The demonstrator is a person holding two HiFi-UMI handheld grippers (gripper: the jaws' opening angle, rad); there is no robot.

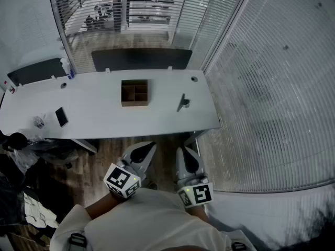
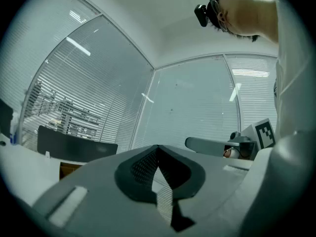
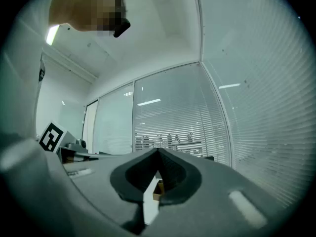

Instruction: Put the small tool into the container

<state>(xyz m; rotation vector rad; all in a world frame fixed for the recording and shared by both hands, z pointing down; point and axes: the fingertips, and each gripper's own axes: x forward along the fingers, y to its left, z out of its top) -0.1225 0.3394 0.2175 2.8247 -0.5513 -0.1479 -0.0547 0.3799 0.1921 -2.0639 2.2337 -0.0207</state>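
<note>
You are holding the left gripper [image 1: 146,148] and right gripper [image 1: 183,153] level, jaws closed and empty, well short of the worktop [image 1: 104,114]. The small tool [image 1: 182,102] is lying right of the container [image 1: 134,104], apart from it. Open the right jaws before reaching.

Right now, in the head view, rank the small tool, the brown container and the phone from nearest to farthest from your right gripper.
From the right gripper:
1. Small tool, straight ahead on the right part of the table.
2. Container, mid-table, ahead and to the left.
3. Phone, far left, near the table's front edge.
</note>
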